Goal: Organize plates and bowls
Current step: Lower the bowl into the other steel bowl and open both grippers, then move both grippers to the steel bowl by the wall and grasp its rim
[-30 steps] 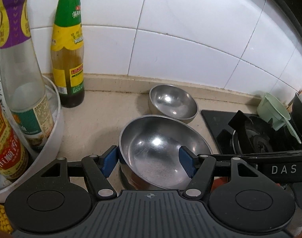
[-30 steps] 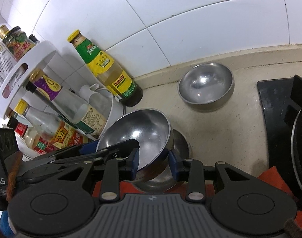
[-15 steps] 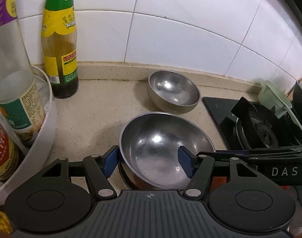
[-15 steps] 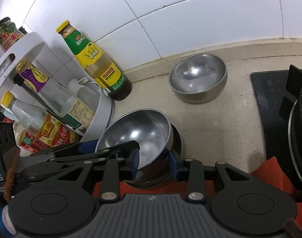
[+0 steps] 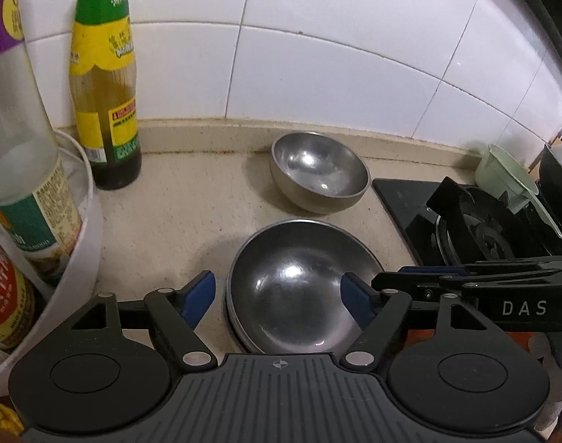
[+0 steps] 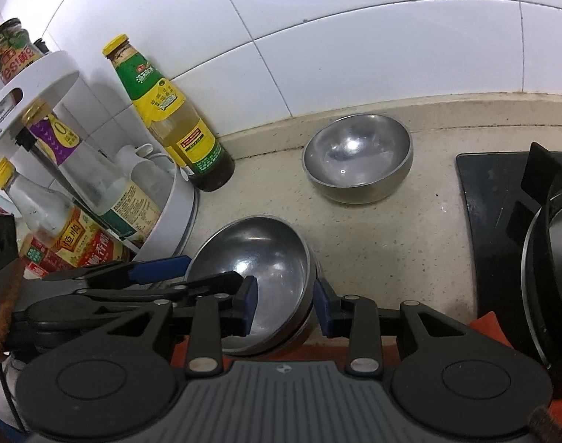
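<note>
A steel bowl (image 5: 299, 284) sits nested in another steel bowl on the beige counter close in front of me. My left gripper (image 5: 277, 295) straddles it with jaws opening: the left pad stands clear of the rim and the right pad hangs inside the bowl. My right gripper (image 6: 285, 306) holds the same bowl (image 6: 258, 269) by its right rim, one pad inside and one outside. A second, deeper steel bowl (image 5: 319, 173) (image 6: 356, 158) stands alone near the wall.
A green-labelled sauce bottle (image 5: 103, 110) stands by the tiled wall. A white round rack (image 6: 173, 203) full of bottles is on the left. The black gas stove (image 6: 520, 221) lies to the right, with a pale green cup (image 5: 502, 173) behind it.
The top bowl, tilted and lifted before, has come down level into the bowl under it. My left jaws have widened and the left pad has left the rim.
</note>
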{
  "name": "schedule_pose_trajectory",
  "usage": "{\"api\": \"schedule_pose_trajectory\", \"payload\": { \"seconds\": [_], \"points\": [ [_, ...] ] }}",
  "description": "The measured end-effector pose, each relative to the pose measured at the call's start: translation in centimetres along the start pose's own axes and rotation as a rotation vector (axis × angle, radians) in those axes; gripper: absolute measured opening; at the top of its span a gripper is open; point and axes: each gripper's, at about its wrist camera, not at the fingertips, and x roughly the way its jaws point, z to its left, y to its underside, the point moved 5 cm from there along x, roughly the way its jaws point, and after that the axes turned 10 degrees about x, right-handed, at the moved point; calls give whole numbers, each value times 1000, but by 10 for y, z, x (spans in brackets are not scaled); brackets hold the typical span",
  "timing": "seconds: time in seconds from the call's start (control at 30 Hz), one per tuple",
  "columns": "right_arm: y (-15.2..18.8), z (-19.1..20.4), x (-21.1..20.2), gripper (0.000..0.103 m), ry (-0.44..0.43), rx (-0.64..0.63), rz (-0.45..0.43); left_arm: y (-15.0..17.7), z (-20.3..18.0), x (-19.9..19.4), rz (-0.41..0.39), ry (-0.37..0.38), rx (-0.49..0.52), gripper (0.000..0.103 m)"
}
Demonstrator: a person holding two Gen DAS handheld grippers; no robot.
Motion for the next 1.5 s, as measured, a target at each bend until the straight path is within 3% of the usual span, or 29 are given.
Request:
{"api": "schedule_pose_trajectory", "payload": {
  "seconds": [0.43,0.7,1.17,1.5],
  "points": [
    [-13,-10,-12,32,-2,27,-36,-24,-13,-10,-35,-87,84,90],
    [-37,-20,-13,34,39,12,-66,-54,-22,8,-59,-138,173,96],
    [-111,-61,30,37,98,83,-85,-99,-13,73,5,-167,172,101],
    [-126,-70,79,37,125,80,11,-106,-5,125,105,-178,195,100]
  ]
}}
